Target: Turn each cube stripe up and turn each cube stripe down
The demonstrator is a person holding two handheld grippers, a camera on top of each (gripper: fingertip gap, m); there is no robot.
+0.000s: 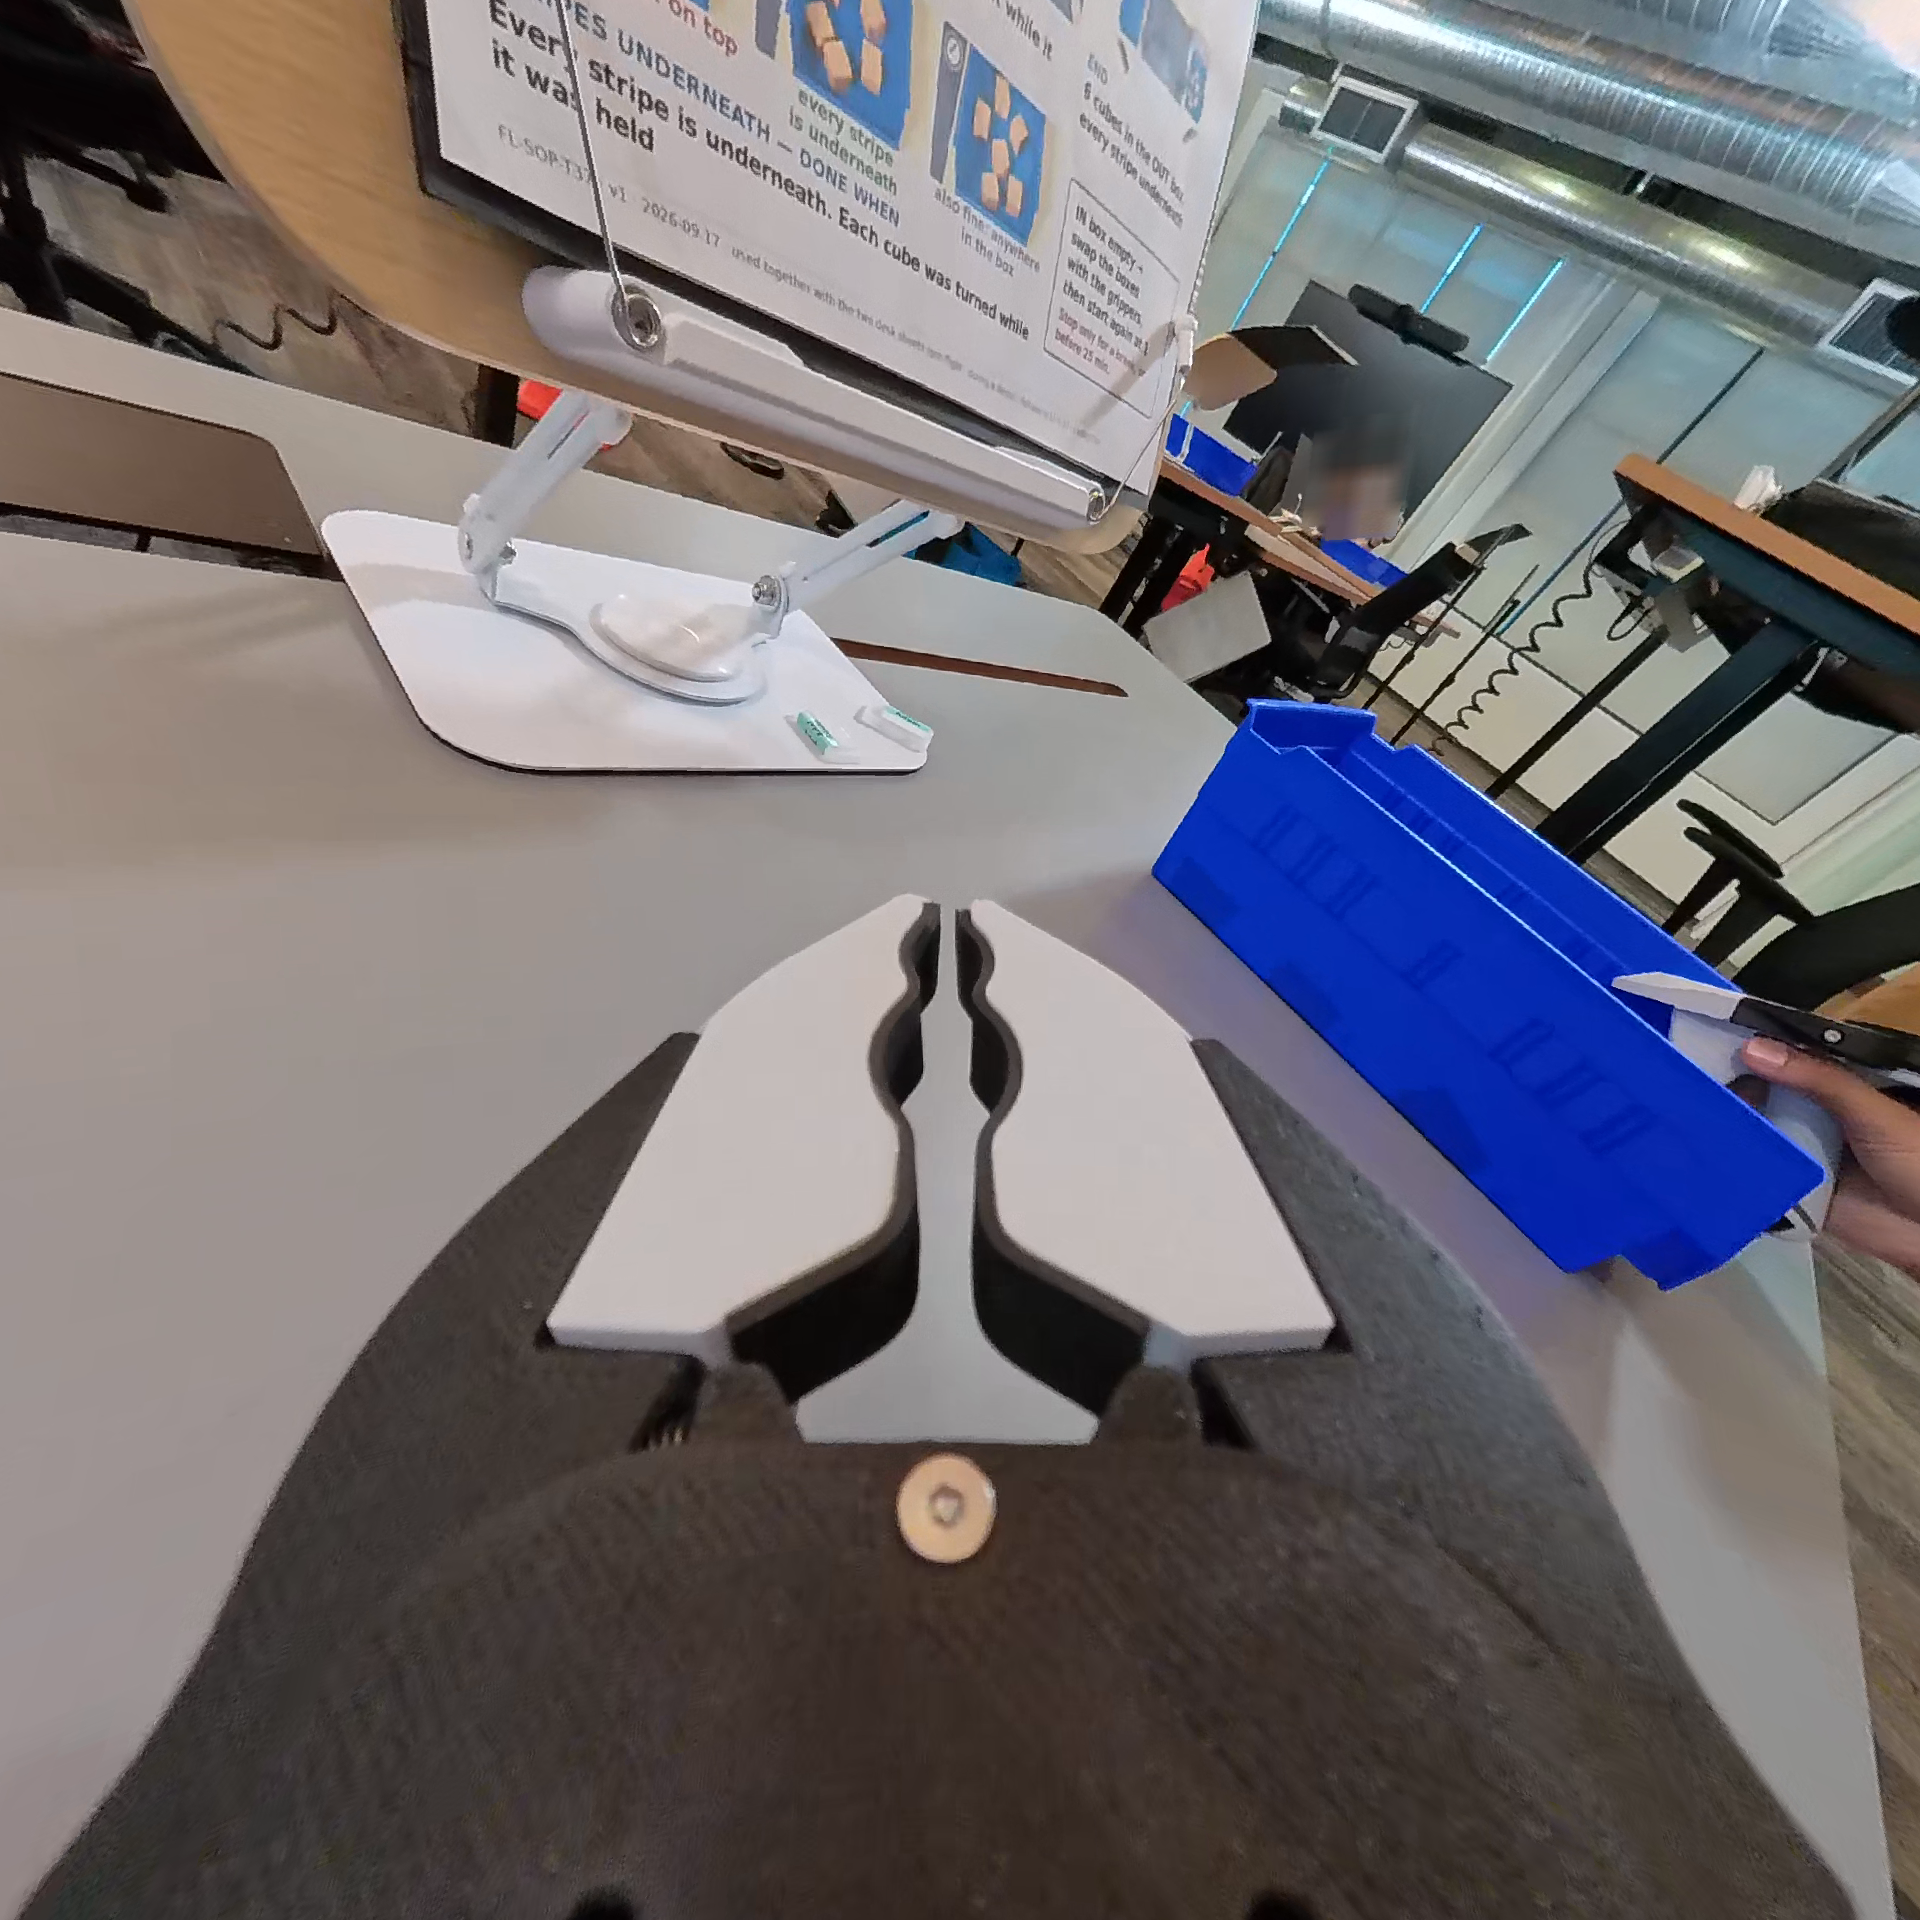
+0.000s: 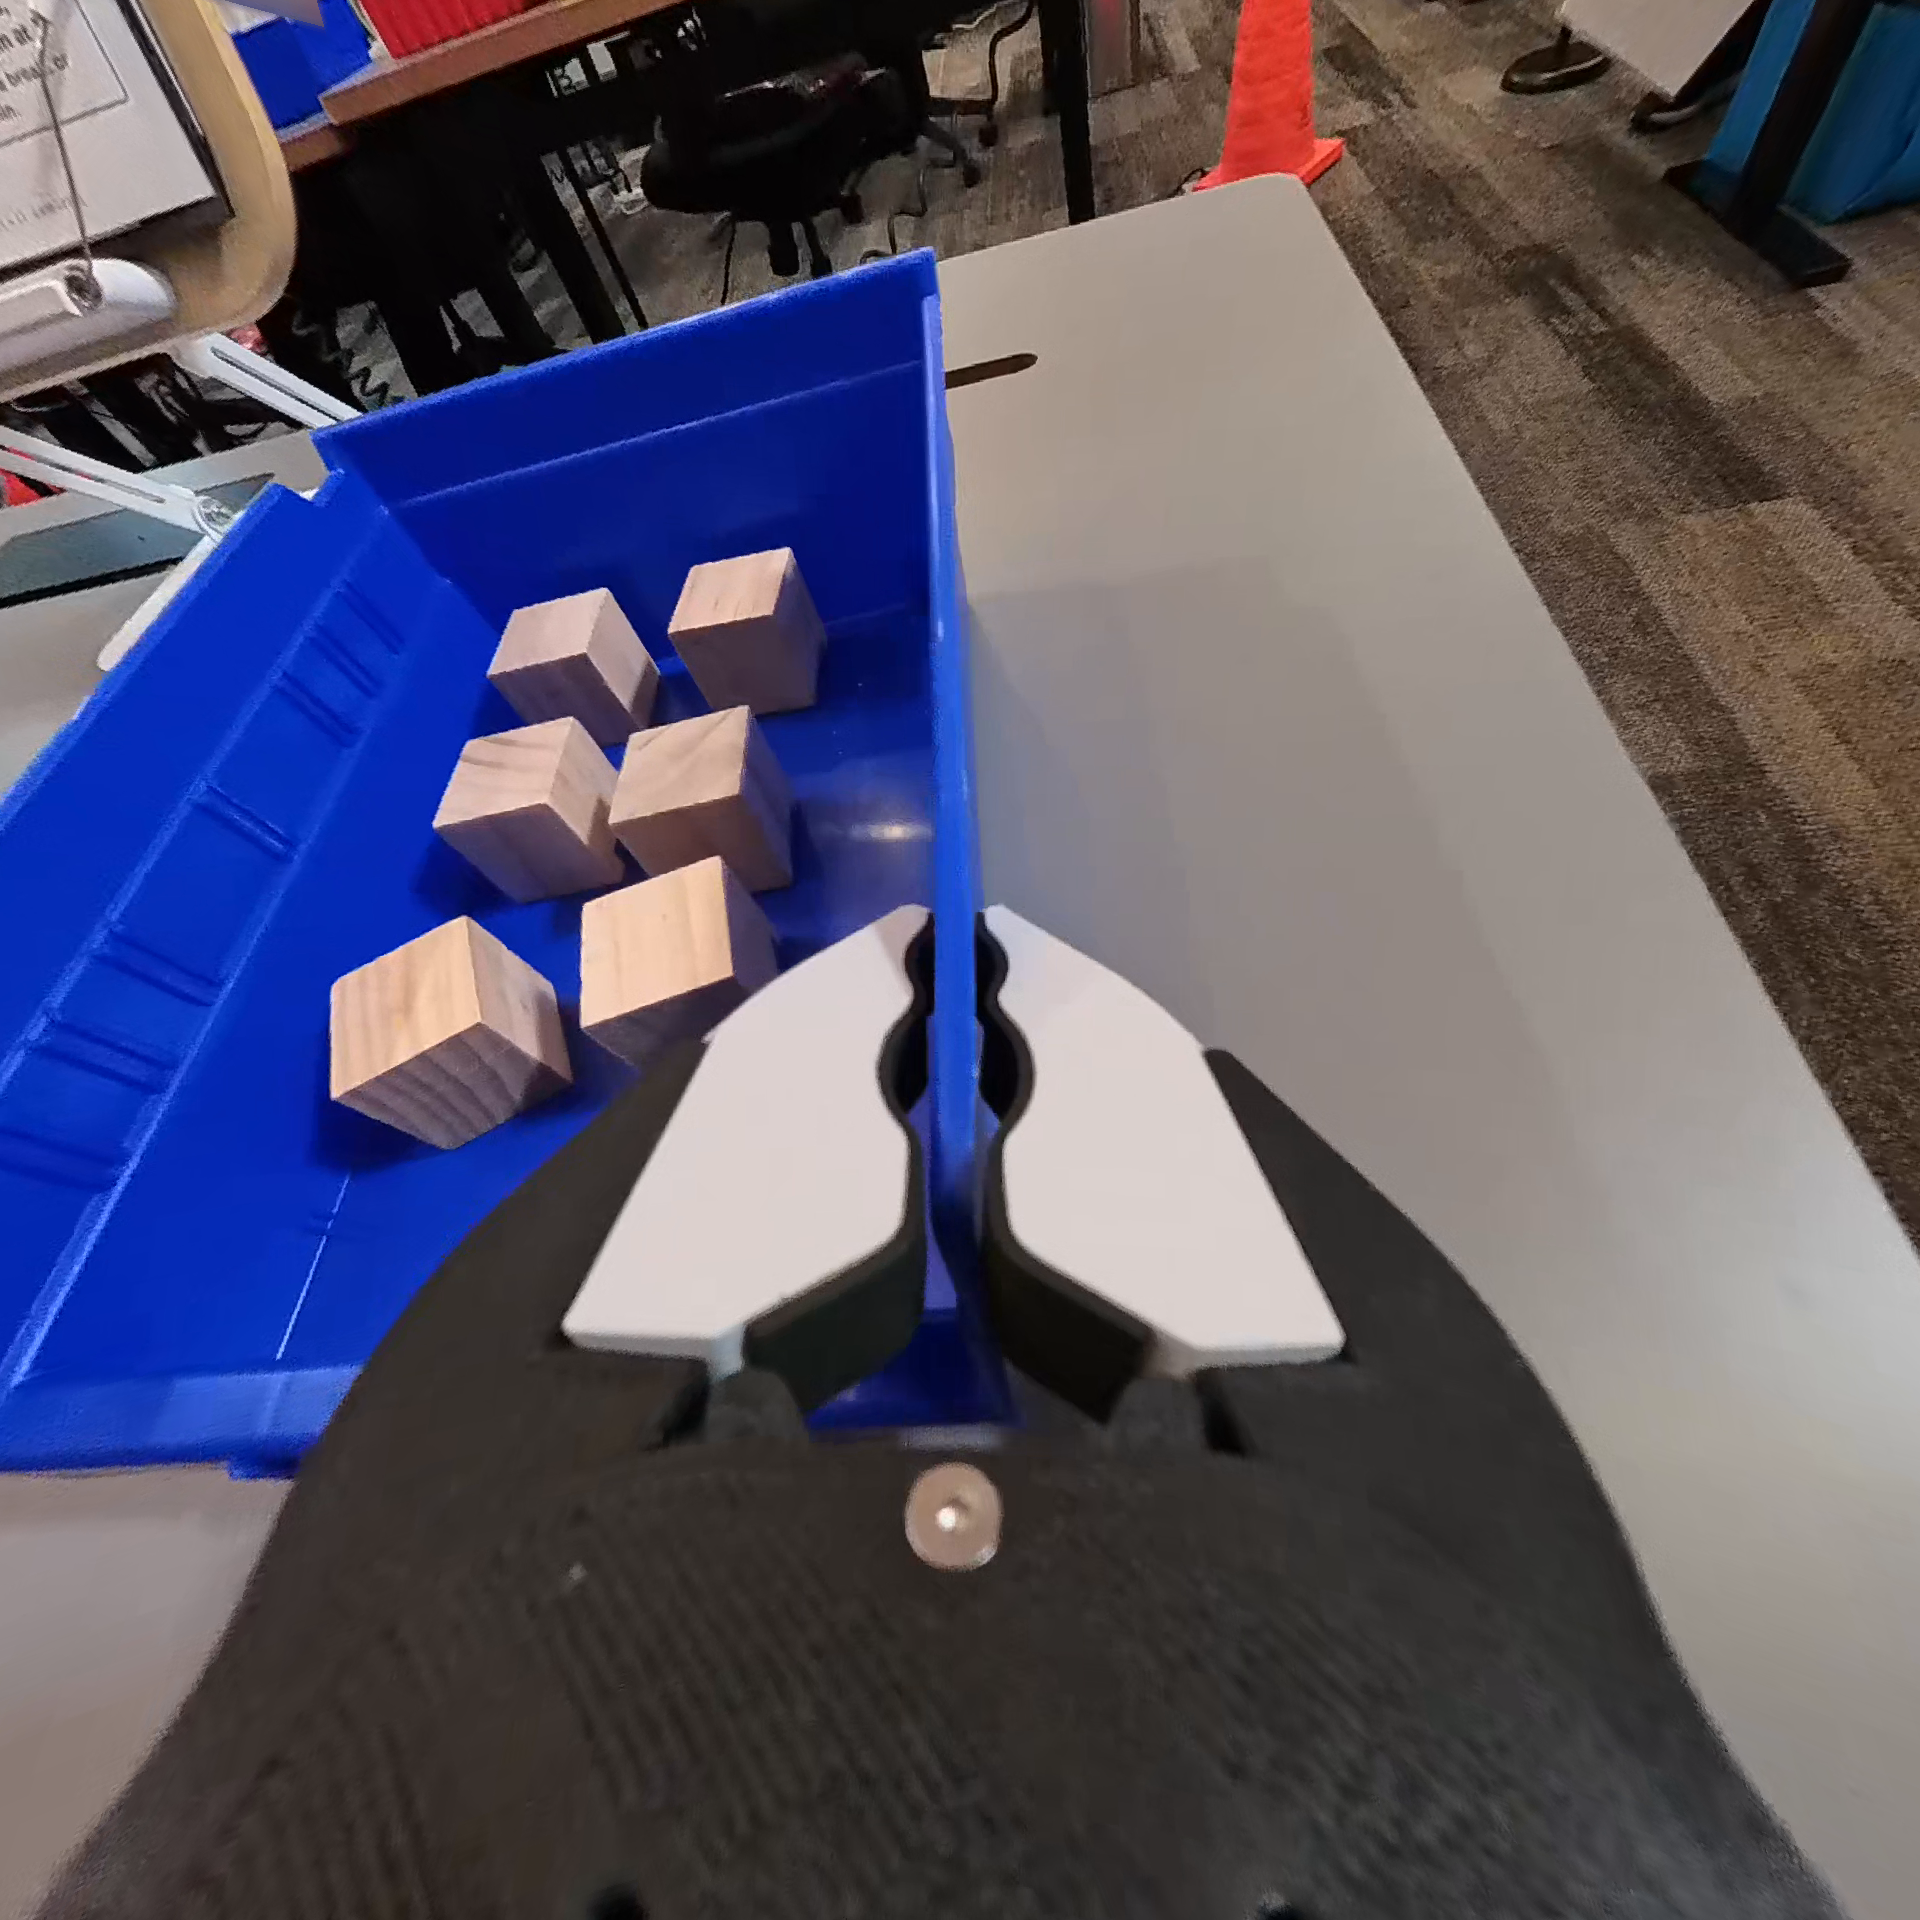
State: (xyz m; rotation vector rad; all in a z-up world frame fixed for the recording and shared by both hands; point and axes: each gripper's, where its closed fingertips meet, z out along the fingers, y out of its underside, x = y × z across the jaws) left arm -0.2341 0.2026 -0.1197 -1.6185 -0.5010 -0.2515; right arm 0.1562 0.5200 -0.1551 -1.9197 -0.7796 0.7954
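A blue plastic box (image 2: 208, 935) sits on the grey table and holds several plain wooden cubes (image 2: 525, 805); no stripe shows on any visible face. My right gripper (image 2: 954, 920) is shut on the box's right side wall (image 2: 951, 727), one finger inside and one outside. In the left wrist view the same box (image 1: 1455, 997) lies at the right, with the right gripper's fingers (image 1: 1683, 992) and a hand at its near end. My left gripper (image 1: 948, 912) is shut and empty above the bare table, left of the box.
A white tilting stand (image 1: 623, 644) carries an instruction sheet (image 1: 831, 156) at the back of the table. A narrow slot (image 1: 977, 665) runs in the tabletop behind the box. The table's right edge (image 2: 1558, 623) drops to carpet. Desks, chairs and an orange cone (image 2: 1273, 94) stand beyond.
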